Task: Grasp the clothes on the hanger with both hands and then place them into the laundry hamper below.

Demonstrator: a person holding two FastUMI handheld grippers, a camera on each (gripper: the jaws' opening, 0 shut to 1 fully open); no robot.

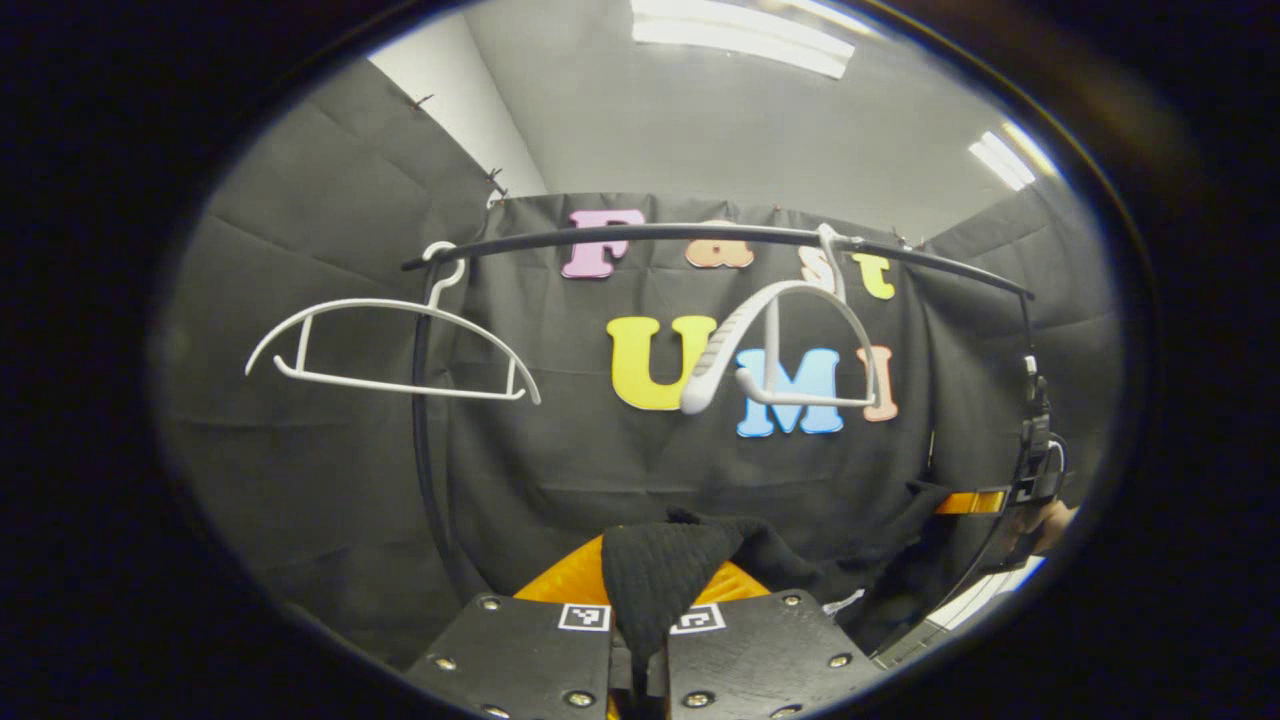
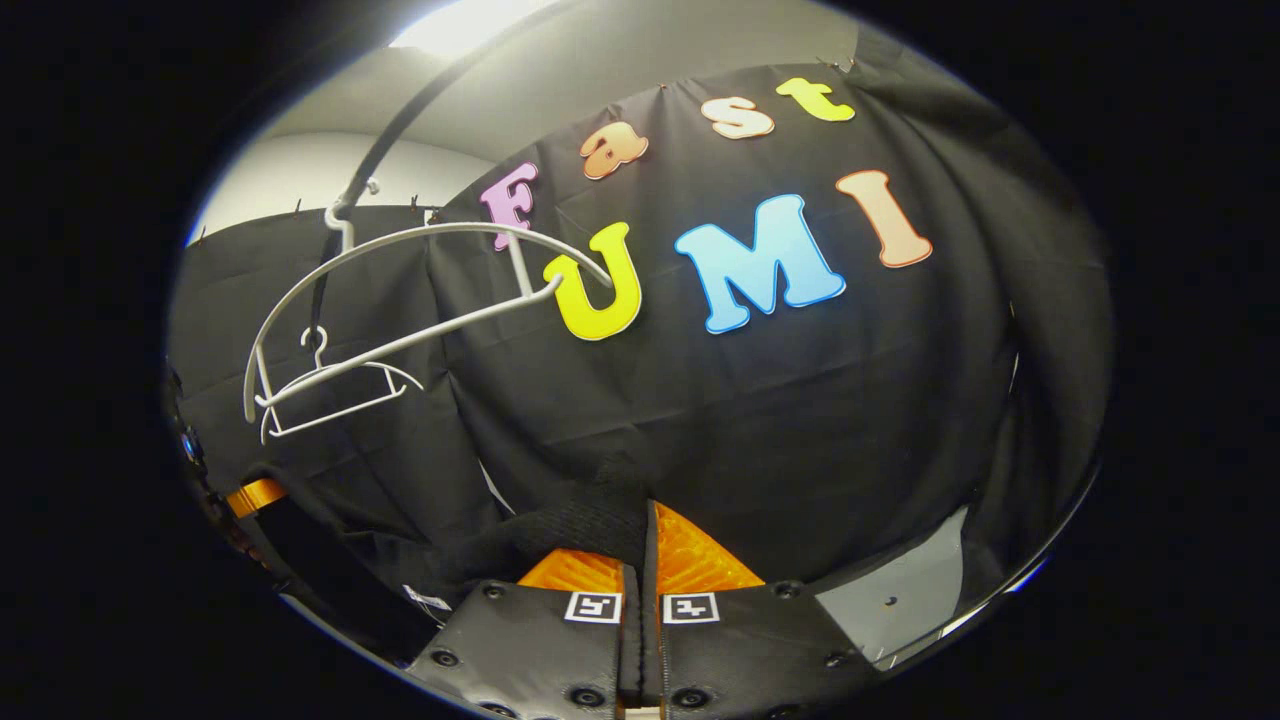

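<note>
Black cloth walls enclose the booth; two bare white plastic hangers (image 1: 392, 348) (image 1: 790, 345) hang well apart on the dark curved rail (image 1: 700, 236). Below, both tools, left (image 1: 640, 640) and right (image 2: 640, 600), pinch the black knitted garment (image 1: 660, 575).

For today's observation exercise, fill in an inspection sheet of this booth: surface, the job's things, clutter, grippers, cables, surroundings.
Surface: nothing seen; no table or floor in frame.
Job's things: black garment is off the hangers and pinched by both grippers; two white hangers, one at the rail's end and one twisted sideways, hang bare on the black rail. Laundry hamper: nothing seen.
Clutter: nothing seen.
Grippers: left gripper shut on the garment; right gripper shut on the garment's edge.
Cables: nothing seen clearly.
Surroundings: black cloth booth wall, ceiling lights.
</note>
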